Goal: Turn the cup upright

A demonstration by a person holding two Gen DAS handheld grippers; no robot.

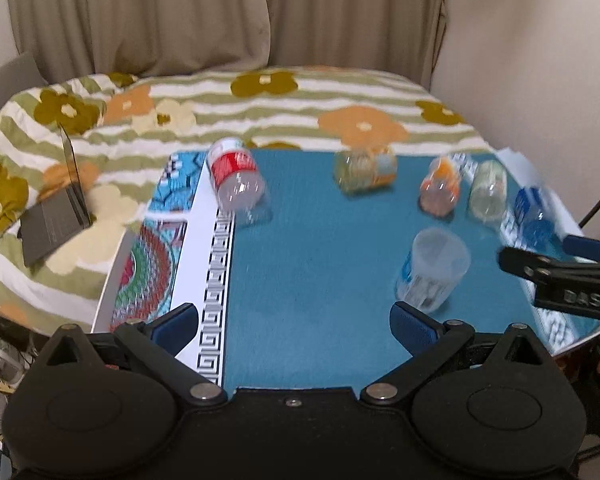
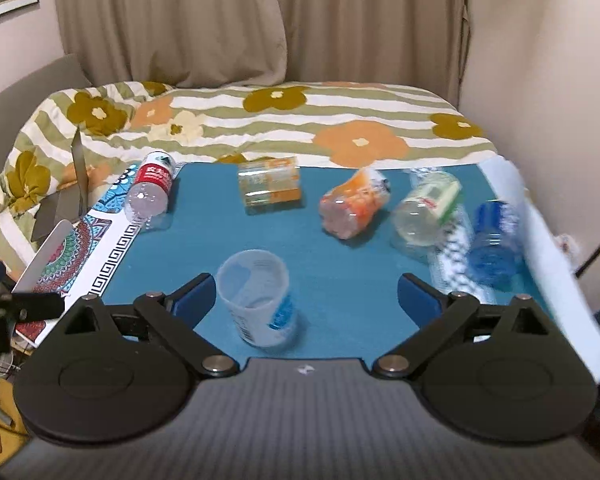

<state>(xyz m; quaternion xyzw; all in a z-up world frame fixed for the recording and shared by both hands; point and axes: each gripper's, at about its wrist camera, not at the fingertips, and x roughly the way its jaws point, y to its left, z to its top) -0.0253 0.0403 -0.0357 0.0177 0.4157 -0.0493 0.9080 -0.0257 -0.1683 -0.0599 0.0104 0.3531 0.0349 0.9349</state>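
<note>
Bedding [image 2: 284, 120] with green stripes and orange flowers fills the twelve o'clock side of both views, beyond the blue mat [image 2: 340, 280] that covers our table [image 1: 204, 248]. An open laptop [image 1: 56, 220] sits on the bedding at nine o'clock in the left view.

Across the far edge of the mat we see five clear plastic bottles lying on their sides, all apparently empty, though blur hides detail: a red-label bottle [image 2: 150, 192] at ten o'clock, a yellow-orange label bottle [image 2: 269, 186] at twelve, an orange-label bottle [image 2: 354, 204] at one, a green-label bottle [image 2: 426, 212] at two, and a blue bottle [image 2: 492, 248] at three, partly on the patterned border.

Closest to us is the cup [image 2: 258, 298], translucent with blue print and markings. In the right view it stands upright on the mat, mouth up, with nothing visible inside.

Our right gripper [image 2: 306, 302] is spread wide and holds nothing; the cup sits between its fingers, just beside the left finger [image 2: 194, 298], and we cannot tell if they touch. Our left gripper [image 1: 294, 322] is likewise wide open and empty, with the cup at two o'clock just past its right finger [image 1: 414, 324].
</note>
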